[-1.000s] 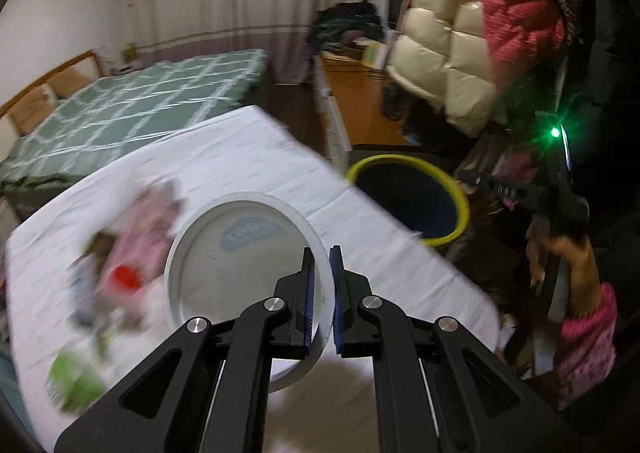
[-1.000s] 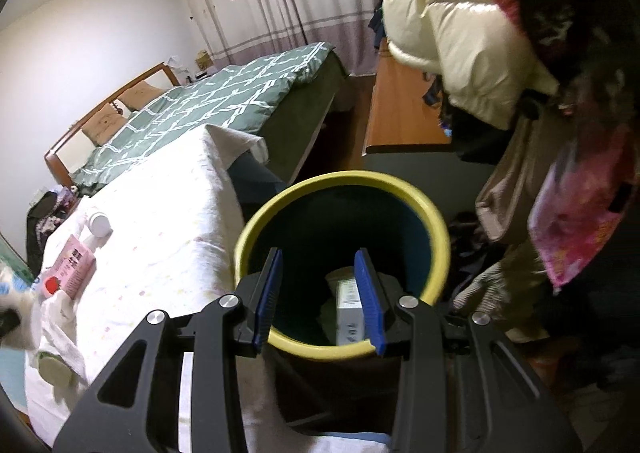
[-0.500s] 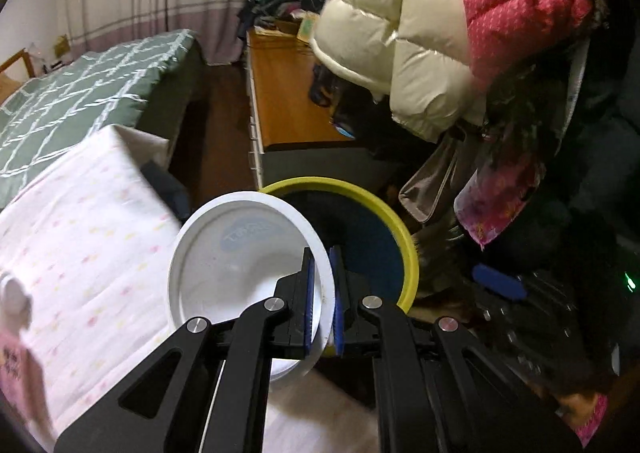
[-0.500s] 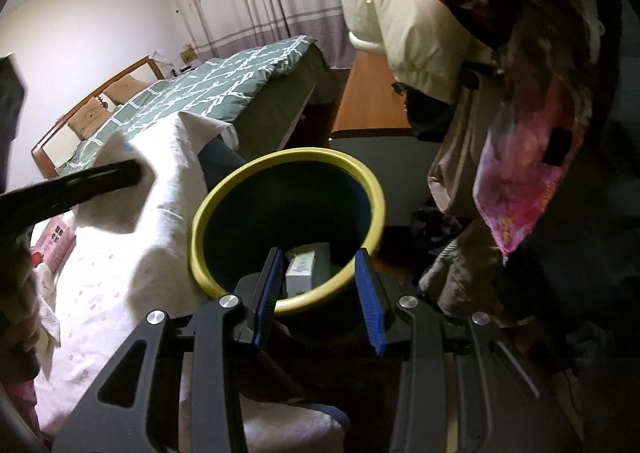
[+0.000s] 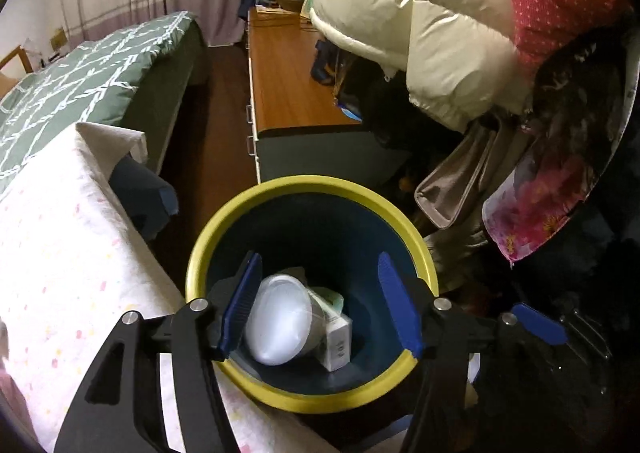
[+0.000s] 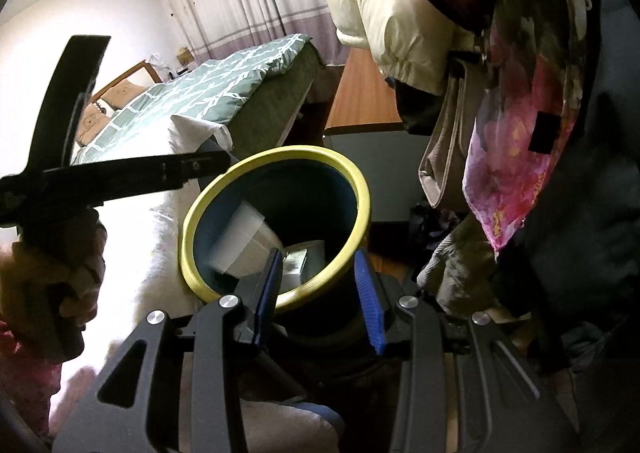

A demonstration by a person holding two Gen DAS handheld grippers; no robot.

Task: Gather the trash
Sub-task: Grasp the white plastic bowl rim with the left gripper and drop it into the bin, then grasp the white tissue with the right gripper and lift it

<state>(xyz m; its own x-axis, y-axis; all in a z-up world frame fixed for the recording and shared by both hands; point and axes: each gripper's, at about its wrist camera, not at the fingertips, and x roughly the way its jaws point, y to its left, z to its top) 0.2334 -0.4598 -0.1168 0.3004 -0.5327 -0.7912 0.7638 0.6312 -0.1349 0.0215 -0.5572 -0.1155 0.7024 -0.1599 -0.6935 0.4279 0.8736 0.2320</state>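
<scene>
A dark blue bin with a yellow rim (image 5: pixel 316 185) stands beside the white-covered table. In the left wrist view my left gripper (image 5: pixel 320 305) is open and empty right above the bin's mouth. A white plastic tub (image 5: pixel 280 327) lies inside the bin on a small white box (image 5: pixel 336 341). In the right wrist view my right gripper (image 6: pixel 318 295) is open and empty at the near rim of the bin (image 6: pixel 360 189); the tub (image 6: pixel 244 241) and box (image 6: pixel 298 263) show inside. The left gripper's body (image 6: pixel 120 173) reaches in from the left.
A table under a white dotted cloth (image 5: pixel 60 253) lies left of the bin. A green bed (image 5: pixel 88 81) and a wooden cabinet (image 5: pixel 288 93) stand behind. Puffy coats (image 5: pixel 420 25) and a bag (image 5: pixel 460 181) hang to the right, close to the bin.
My left gripper carried the white tub from the table to over the bin, opened, and the tub dropped in. My right gripper drew back a little from the bin.
</scene>
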